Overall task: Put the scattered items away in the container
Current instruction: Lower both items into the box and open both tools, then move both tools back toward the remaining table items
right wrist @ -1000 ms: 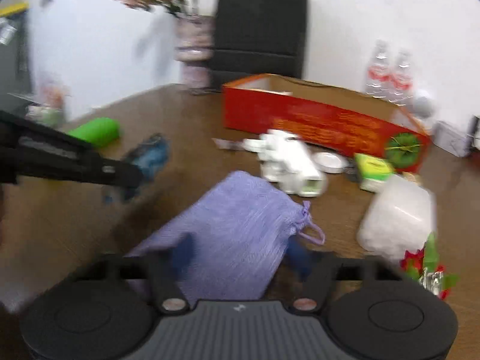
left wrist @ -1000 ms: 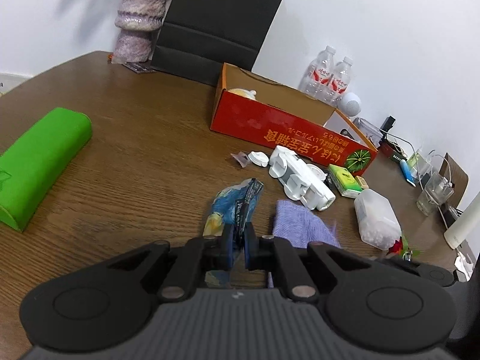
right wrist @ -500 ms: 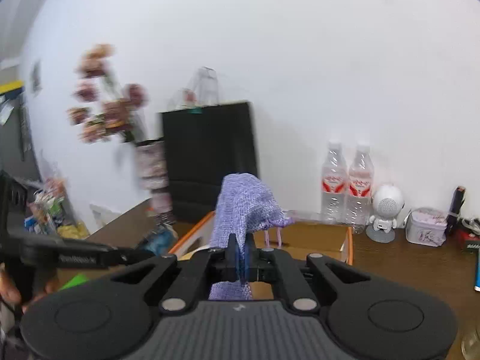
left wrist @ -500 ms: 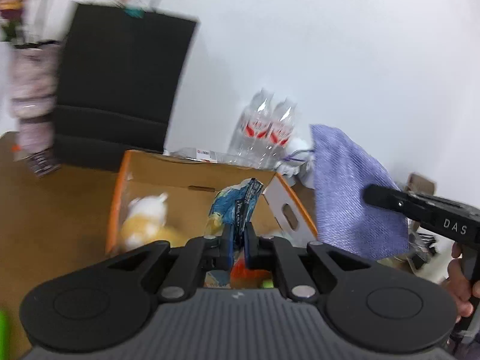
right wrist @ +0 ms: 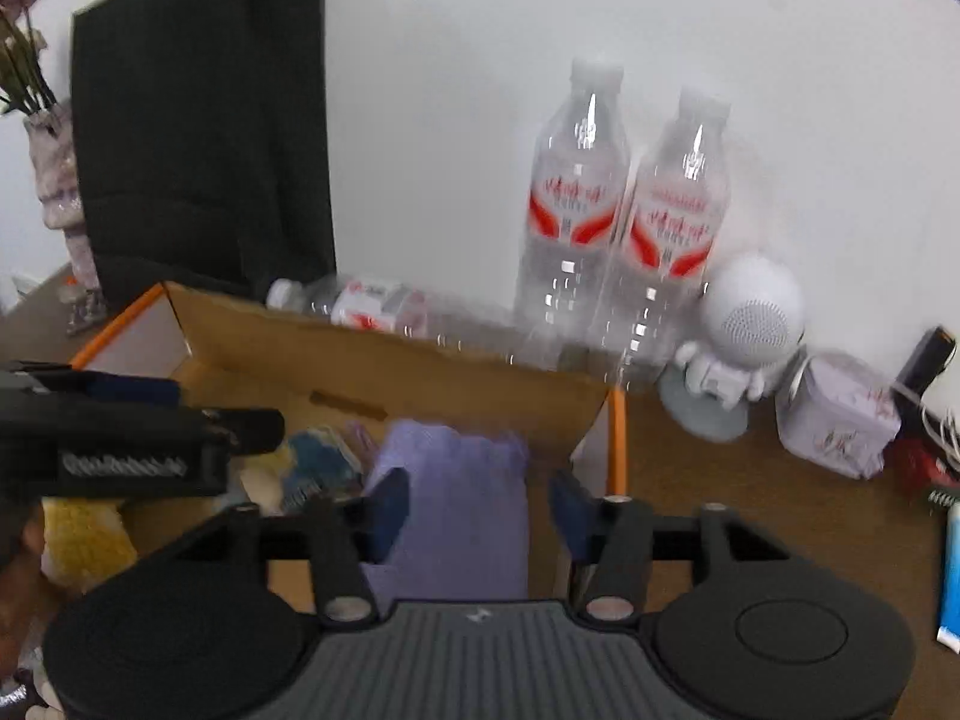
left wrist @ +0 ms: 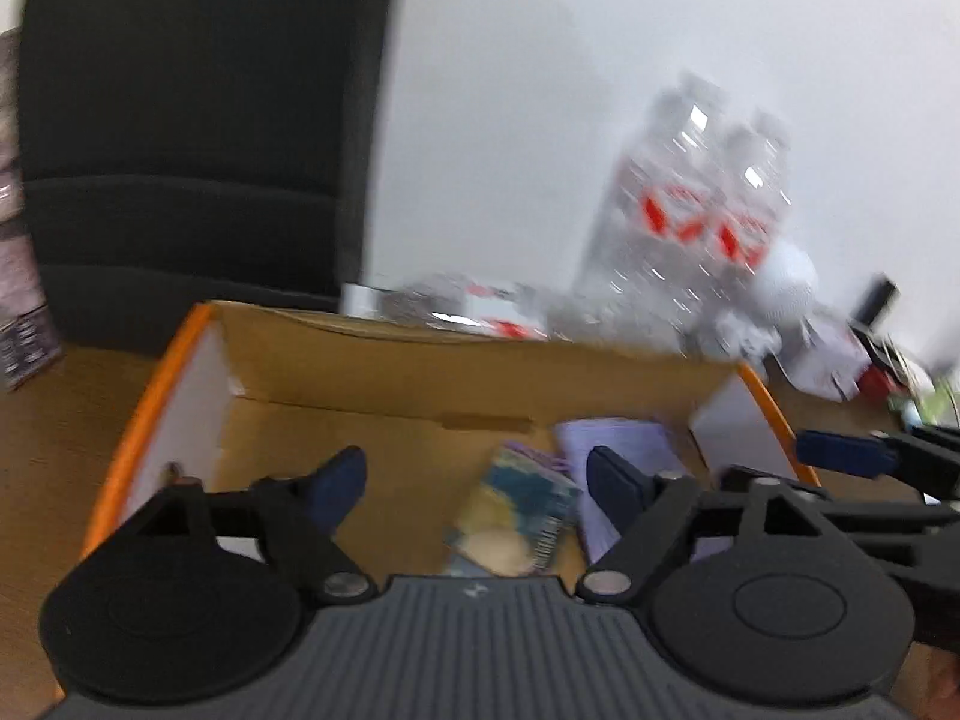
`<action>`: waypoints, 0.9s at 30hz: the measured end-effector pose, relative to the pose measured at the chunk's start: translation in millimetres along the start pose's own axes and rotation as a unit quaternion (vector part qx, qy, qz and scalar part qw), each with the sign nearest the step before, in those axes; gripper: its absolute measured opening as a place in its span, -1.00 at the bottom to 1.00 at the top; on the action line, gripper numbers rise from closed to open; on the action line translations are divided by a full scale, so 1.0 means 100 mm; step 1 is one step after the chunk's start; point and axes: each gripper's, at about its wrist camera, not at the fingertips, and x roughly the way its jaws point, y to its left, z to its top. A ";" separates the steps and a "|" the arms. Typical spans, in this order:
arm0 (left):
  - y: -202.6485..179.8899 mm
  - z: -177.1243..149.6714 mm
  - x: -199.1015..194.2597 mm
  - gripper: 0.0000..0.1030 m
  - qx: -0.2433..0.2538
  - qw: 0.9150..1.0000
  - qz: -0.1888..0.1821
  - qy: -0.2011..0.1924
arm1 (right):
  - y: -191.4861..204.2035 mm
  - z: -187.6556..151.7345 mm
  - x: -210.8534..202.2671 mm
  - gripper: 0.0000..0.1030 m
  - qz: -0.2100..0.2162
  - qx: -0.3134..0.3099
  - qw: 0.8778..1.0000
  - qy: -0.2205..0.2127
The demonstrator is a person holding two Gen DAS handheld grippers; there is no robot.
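- The left gripper (left wrist: 474,483) hangs over the open cardboard box (left wrist: 384,360), its jaws spread wide and holding nothing.
- The blue-and-yellow snack packet (left wrist: 519,510) lies on the box floor, at about 3 o'clock between the fingers.
- The right gripper (right wrist: 477,507) is likewise wide open and empty.
- The purple drawstring pouch (right wrist: 456,498) lies in the box between its fingers, just beside the packet.
- Two upright water bottles (right wrist: 624,222) stand at 12 o'clock behind the box.

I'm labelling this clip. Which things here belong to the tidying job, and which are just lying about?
Job:
cardboard box
purple pouch
blue snack packet
left gripper, open
right gripper, open

Lying about:
water bottles
white speaker figure
black paper bag
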 end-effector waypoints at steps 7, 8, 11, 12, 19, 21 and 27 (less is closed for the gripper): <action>0.04 0.13 -0.47 1.00 -0.004 0.999 0.031 0.030 | -0.08 0.13 -0.38 0.58 0.014 0.034 0.999 0.017; 0.03 0.09 -0.54 1.00 -0.003 0.998 0.044 0.034 | -0.09 0.10 -0.41 0.65 0.030 0.044 0.998 0.028; -0.02 -0.04 -0.70 1.00 0.010 0.996 0.059 0.061 | -0.09 -0.04 -0.50 0.67 0.057 0.073 0.994 0.052; -0.04 -0.09 -0.76 1.00 0.016 0.996 0.061 0.064 | -0.07 -0.09 -0.54 0.67 0.056 0.082 0.993 0.058; -0.14 -0.39 -1.54 1.00 0.019 0.998 0.049 0.021 | 0.20 -0.34 -1.32 0.70 0.055 0.098 0.994 0.018; -0.15 -0.60 -1.84 1.00 0.024 0.999 0.025 -0.033 | 0.32 -0.52 -1.60 0.73 0.052 0.085 0.995 -0.014; 0.09 -1.77 -2.38 1.00 0.012 0.994 0.040 -0.101 | 0.57 -1.65 -2.26 0.93 0.041 0.046 0.996 -0.062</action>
